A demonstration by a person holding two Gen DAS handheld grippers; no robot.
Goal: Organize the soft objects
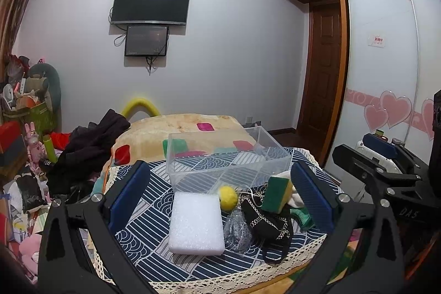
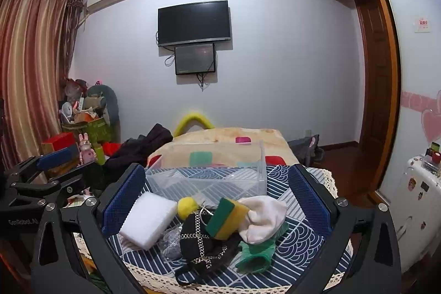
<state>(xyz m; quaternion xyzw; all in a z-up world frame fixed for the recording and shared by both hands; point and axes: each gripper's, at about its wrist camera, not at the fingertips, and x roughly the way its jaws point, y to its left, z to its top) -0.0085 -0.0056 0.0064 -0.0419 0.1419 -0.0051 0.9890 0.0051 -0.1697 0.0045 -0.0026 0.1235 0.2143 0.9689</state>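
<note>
Clear bin (image 1: 228, 156): glossy transparent plastic, smooth walls. White block (image 1: 196, 223): matt foam, fine-grained surface. Sponge (image 2: 227, 218): rough green scouring layer on porous yellow foam. Yellow ball (image 2: 187, 207): fuzzy, felt-like. Black pouch (image 2: 202, 244): matt cloth with shiny metal chain. White cloth (image 2: 264, 218): soft knit. Tablecloth (image 1: 154, 244): printed fabric, lace edge.

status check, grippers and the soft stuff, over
Left hand-held gripper and right hand-held gripper open, empty. Soft pile outside clear bin. Path clear.
</note>
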